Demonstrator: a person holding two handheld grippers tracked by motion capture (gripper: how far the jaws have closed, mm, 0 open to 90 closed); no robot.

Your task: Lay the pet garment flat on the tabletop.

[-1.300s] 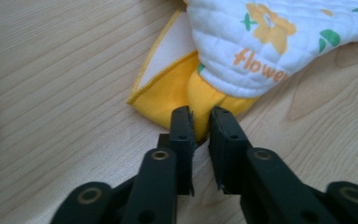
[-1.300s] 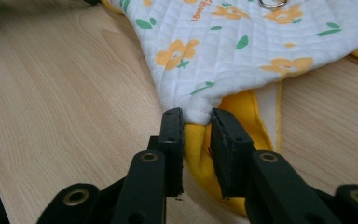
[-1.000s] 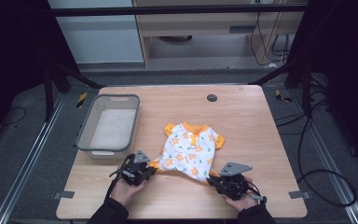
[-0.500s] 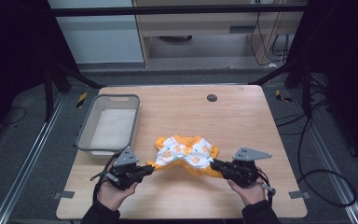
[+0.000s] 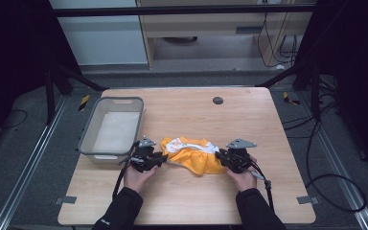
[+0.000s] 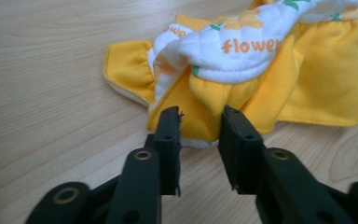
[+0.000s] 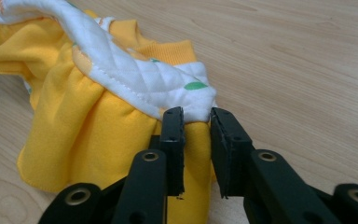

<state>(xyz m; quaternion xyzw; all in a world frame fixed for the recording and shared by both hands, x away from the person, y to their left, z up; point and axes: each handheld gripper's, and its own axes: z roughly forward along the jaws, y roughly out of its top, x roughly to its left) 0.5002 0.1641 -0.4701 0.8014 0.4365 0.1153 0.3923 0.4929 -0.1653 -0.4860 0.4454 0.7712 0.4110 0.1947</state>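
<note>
Table (image 5: 268,124), garment's (image 5: 194,155) print folded under

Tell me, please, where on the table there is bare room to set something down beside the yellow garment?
The table is bare right of and beyond the garment, up to the dark disc, and along the near edge. It is crowded between the basket, left gripper and right gripper.

I operate two black grippers, the left gripper (image 5: 160,158) and the right gripper (image 5: 219,157). Each has two flat black jaws on round pivot rivets, a grey three-cornered top plate and a trailing black cable. My sleeves (image 5: 120,211) are black.
</note>
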